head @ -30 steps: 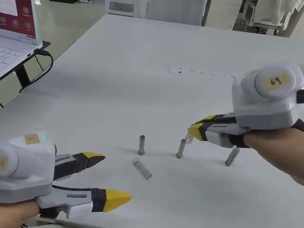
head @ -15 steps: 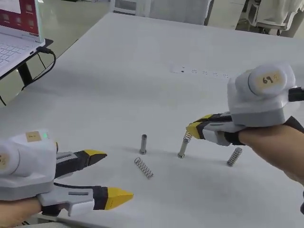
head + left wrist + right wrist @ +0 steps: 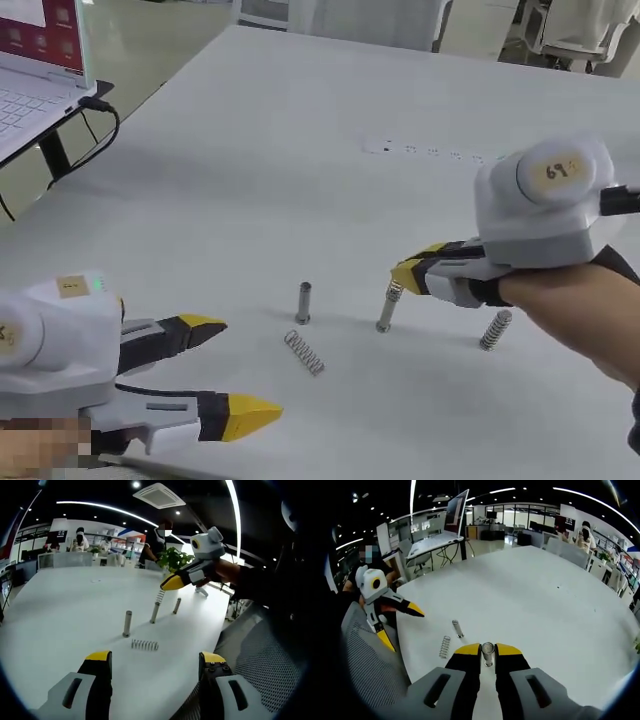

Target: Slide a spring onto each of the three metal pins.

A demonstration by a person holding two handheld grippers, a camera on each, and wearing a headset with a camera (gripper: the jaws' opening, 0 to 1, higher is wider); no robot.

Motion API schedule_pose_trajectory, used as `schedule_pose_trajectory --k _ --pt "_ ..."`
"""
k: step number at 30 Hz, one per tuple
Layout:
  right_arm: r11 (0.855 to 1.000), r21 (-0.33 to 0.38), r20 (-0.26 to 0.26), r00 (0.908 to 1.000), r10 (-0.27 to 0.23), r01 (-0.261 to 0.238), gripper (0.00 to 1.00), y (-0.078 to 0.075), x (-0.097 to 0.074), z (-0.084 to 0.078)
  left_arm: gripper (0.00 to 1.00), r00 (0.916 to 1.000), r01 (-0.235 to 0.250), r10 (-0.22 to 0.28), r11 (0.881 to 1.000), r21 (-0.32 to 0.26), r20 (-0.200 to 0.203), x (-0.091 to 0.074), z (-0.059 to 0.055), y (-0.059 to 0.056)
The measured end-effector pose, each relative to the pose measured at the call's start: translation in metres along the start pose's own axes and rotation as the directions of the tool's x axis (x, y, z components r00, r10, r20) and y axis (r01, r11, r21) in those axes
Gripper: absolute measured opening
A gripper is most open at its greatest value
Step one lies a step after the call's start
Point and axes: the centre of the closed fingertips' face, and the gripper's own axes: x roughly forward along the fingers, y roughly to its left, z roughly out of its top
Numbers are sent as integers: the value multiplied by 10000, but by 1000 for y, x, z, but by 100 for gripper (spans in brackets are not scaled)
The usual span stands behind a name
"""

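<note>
My right gripper [image 3: 404,277] is shut on a small spring [image 3: 395,291], holding it at the top of the middle pin [image 3: 384,316], which leans. In the right gripper view the spring [image 3: 487,651] shows end-on between the shut tips. The left pin [image 3: 303,302] stands bare. A spring sits on the right pin [image 3: 495,329]. Another spring [image 3: 302,353] lies loose on the table in front of the pins. My left gripper [image 3: 236,367] hovers open near the table's front edge, with nothing between its fingers; its own view shows the loose spring [image 3: 145,644] just ahead.
The white table [image 3: 250,180] is bare around the pins. An open laptop [image 3: 30,60] with a black cable [image 3: 100,125] sits off the far left edge. A flush power strip [image 3: 430,153] lies in the tabletop beyond the pins.
My right gripper has shifted the spring slightly left, closer over the middle pin's top. The left gripper stays open in about the same place.
</note>
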Motion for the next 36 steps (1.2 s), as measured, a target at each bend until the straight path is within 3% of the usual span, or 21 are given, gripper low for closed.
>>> schedule_pose_trajectory --k 36 --pt "9997 -215 -537 9985 113 -124 8 -1 32 -32 66 10000 -21 21 10000 6 -35 0 0 1"
